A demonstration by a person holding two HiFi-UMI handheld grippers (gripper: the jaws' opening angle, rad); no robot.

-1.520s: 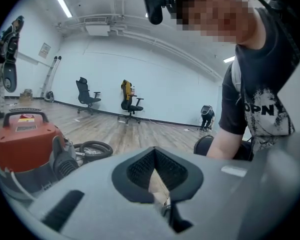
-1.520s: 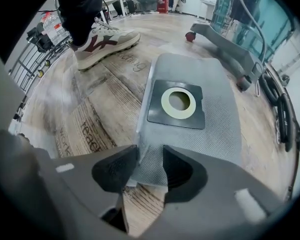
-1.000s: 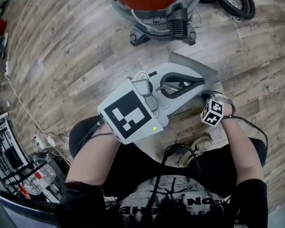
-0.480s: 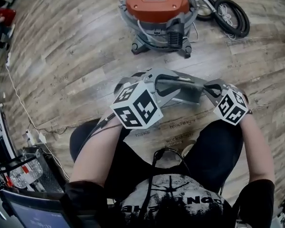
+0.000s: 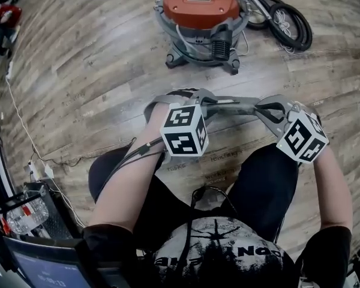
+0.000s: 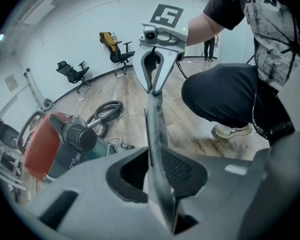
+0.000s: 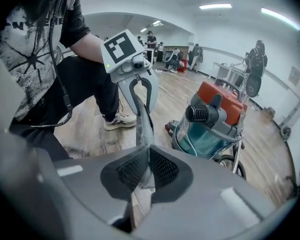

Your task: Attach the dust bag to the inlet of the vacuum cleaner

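Note:
The grey dust bag (image 5: pixel 234 105) hangs edge-on above the floor, stretched between my two grippers. My right gripper (image 5: pixel 263 108) is shut on one end of it; in the right gripper view the pads (image 7: pixel 160 166) pinch the bag's thin edge (image 7: pixel 142 126). My left gripper (image 5: pixel 199 102) is at the other end with its jaws opening. The bag's edge (image 6: pixel 155 124) runs between them, with a gap at the left pad. The vacuum cleaner (image 5: pixel 198 14), with an orange lid and a blue-grey tank, stands beyond on the floor, its black ribbed inlet (image 7: pixel 200 113) facing me.
A coiled black hose (image 5: pixel 288 23) lies right of the vacuum. A thin cable (image 5: pixel 24 119) and a power strip (image 5: pixel 45 173) run along the floor at the left. Office chairs (image 6: pixel 72 71) and several people (image 7: pixel 255 59) are far back. My shoe (image 6: pixel 230 130) is on the floor.
The right gripper lifted the bag off the floor. The left gripper came down to the bag's other end and opened its jaws around the edge.

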